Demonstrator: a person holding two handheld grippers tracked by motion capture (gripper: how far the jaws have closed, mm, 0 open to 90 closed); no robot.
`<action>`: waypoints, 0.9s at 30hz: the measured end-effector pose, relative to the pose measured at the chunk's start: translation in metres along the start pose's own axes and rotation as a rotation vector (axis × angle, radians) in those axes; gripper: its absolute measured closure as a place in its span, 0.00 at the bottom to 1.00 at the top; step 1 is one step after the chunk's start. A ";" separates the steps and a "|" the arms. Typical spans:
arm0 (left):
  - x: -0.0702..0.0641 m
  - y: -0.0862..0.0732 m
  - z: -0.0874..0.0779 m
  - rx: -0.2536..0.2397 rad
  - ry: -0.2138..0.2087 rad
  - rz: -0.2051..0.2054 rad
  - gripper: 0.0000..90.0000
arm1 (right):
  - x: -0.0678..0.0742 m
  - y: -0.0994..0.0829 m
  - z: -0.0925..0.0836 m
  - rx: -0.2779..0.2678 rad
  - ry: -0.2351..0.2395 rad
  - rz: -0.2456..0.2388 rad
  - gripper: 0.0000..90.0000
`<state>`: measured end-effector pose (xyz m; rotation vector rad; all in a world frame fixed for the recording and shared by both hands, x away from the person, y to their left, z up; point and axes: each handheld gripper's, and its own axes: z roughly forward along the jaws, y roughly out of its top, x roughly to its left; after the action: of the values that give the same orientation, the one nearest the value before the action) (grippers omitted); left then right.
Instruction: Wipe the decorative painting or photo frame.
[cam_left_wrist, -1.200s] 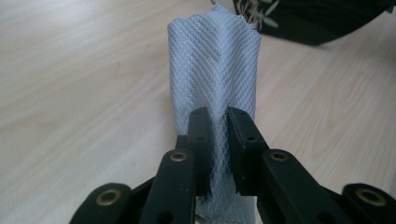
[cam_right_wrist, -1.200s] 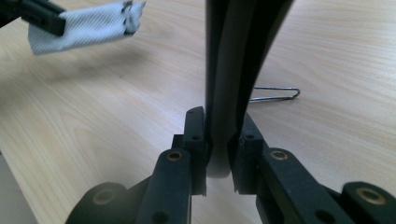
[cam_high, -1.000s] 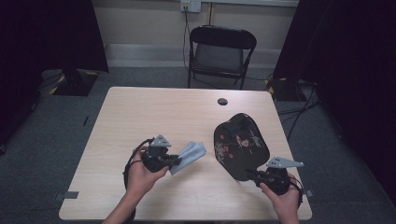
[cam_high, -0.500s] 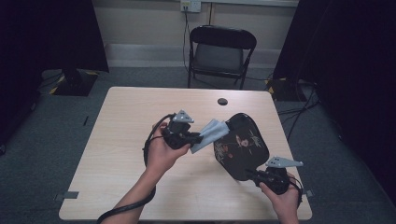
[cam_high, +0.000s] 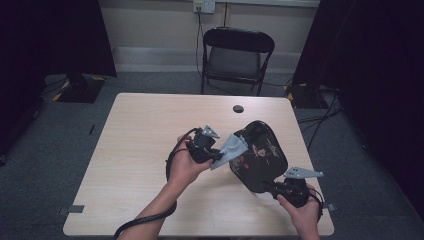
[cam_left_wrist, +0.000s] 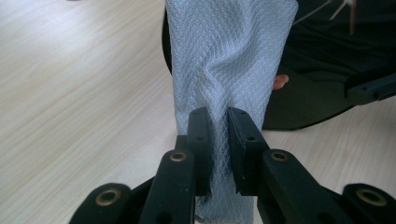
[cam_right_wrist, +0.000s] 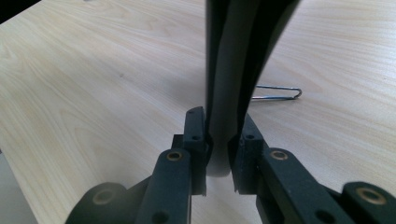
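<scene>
A black oval tray (cam_high: 260, 160) with a floral pattern is held tilted above the table, and my right gripper (cam_high: 272, 187) is shut on its near edge. In the right gripper view the tray (cam_right_wrist: 238, 56) shows edge-on, pinched between the jaws of my right gripper (cam_right_wrist: 218, 126). My left gripper (cam_high: 220, 154) is shut on a pale grey-blue cloth (cam_high: 232, 150), whose free end lies against the tray's left side. The left gripper view has the woven cloth (cam_left_wrist: 229, 56) rising from my left gripper (cam_left_wrist: 218, 121) in front of the dark tray (cam_left_wrist: 327, 70).
The light wooden table (cam_high: 150, 125) has a small dark round spot (cam_high: 238, 108) near its far edge. A bent metal wire (cam_right_wrist: 278, 95) lies on the tabletop beyond the tray. A black folding chair (cam_high: 237, 55) stands behind the table.
My left hand has carried the cloth to the right and away from the person, from open tabletop up to the tray's left side. The right hand and tray kept still.
</scene>
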<state>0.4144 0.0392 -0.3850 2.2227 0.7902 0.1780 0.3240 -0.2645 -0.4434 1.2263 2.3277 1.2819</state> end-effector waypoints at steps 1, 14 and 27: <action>-0.001 -0.002 0.003 0.008 0.003 0.000 0.89 | 0.000 0.000 0.000 0.000 0.000 0.000 0.88; -0.001 -0.030 0.040 0.086 0.005 -0.007 0.89 | 0.000 0.001 0.000 0.002 -0.001 -0.002 0.88; 0.000 -0.052 0.063 0.172 0.003 0.002 0.87 | 0.000 0.001 0.000 0.002 0.000 -0.001 0.88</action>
<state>0.4111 0.0276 -0.4654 2.3844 0.8323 0.1178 0.3246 -0.2643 -0.4428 1.2256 2.3298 1.2802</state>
